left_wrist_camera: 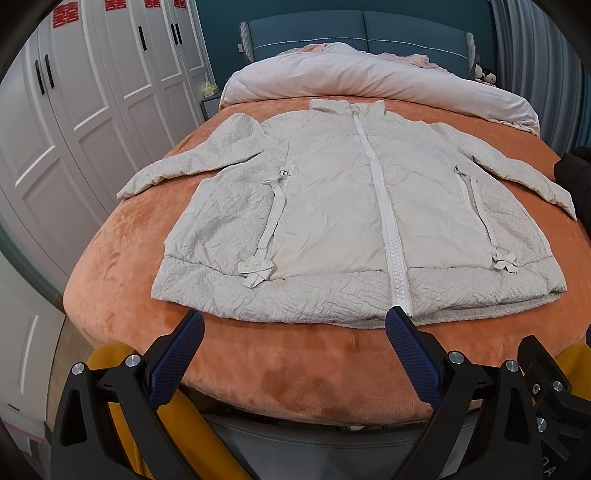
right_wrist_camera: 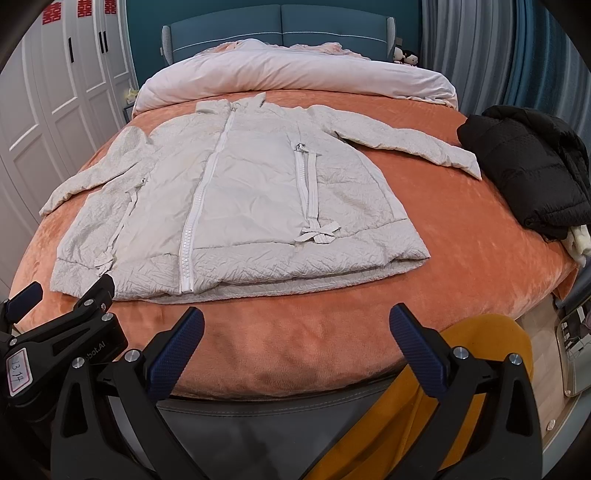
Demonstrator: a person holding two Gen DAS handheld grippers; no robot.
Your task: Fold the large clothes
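Room: bedroom, with white wardrobe doors [left_wrist_camera: 92,96] along the left wall, a teal headboard [left_wrist_camera: 362,33] at the far end and grey-blue curtains [right_wrist_camera: 480,51] on the right.
Surface: orange plush bedspread [left_wrist_camera: 295,369] covering the bed, with a pale pink duvet [left_wrist_camera: 369,79] bunched up near the headboard.
Left gripper [left_wrist_camera: 294,325]: hovering at the foot of the bed just short of the hem, blue-padded fingers [left_wrist_camera: 177,354] wide apart and holding nothing.
Jacket [left_wrist_camera: 332,206]: a cream, crinkled, zip-front jacket lying face up in the middle of the bedspread, collar toward the headboard, hem toward the grippers.
Sleeves: left sleeve [left_wrist_camera: 173,166] and right sleeve [right_wrist_camera: 406,142] both spread out to the sides, neither one turned in.
Main zipper [left_wrist_camera: 384,206]: closed from collar to hem, running down the centre.
Right gripper [right_wrist_camera: 296,323]: also at the foot of the bed, a little back from the hem, fingers spread apart and empty.
Black garment [right_wrist_camera: 528,166]: heaped at the right edge of the bed, just beside the cuff of the right sleeve; whether the two touch is unclear.
Progress: by my reading, the jacket is laid out flat but no fold has been made.
Left to do: probably bring the sleeves in over the body, then fold the body itself.
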